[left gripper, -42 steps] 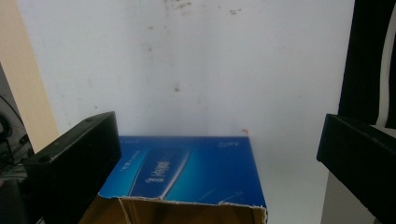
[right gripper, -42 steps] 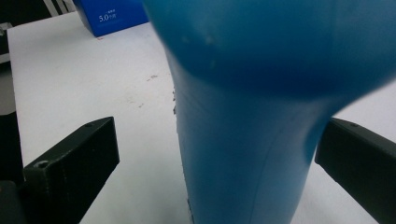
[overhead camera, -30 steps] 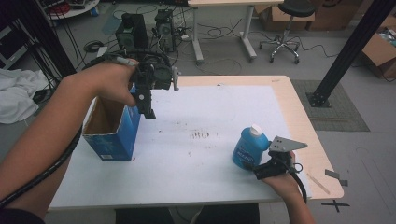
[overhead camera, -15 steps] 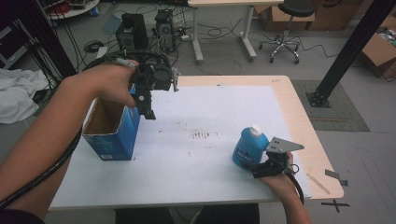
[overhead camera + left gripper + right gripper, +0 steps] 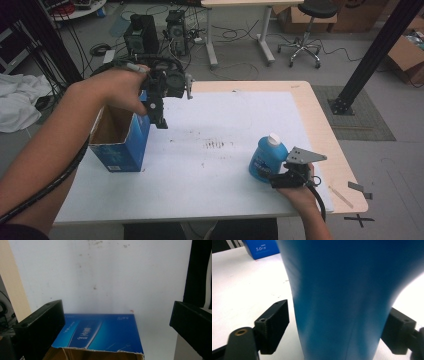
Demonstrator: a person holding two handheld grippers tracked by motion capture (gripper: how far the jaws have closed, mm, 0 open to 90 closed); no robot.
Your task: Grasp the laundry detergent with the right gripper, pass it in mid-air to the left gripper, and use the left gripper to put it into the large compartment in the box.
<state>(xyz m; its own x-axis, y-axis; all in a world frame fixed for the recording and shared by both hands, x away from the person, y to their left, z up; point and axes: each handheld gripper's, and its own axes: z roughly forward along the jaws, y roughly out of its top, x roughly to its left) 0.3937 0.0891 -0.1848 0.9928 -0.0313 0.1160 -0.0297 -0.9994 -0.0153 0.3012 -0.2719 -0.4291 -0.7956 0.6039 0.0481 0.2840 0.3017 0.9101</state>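
Judging from how things lay, the job of getting the blue bottle [image 5: 267, 161] into the open blue box [image 5: 120, 141] was barely begun. The bottle stood upright on the white counter [image 5: 220, 120] near its right front corner, white cap on top, well apart from the box at the left edge. The right gripper [image 5: 278, 179] sat at the bottle's base on the near side; in the right gripper view its fingers [image 5: 273, 326] stood on either side of the bottle's body [image 5: 344, 297] with a visible gap on the left, so they were open and not yet clamped. The left gripper [image 5: 159, 117] hung over the box's right wall with its fingers [image 5: 41, 327] spread wide and holding nothing; the box's torn top edge and blue face [image 5: 100, 332] showed between them.

What remained, by my reading: closing on the bottle, lifting it, carrying it across the counter and lowering it into the box, perhaps with the left gripper steadying the wall.
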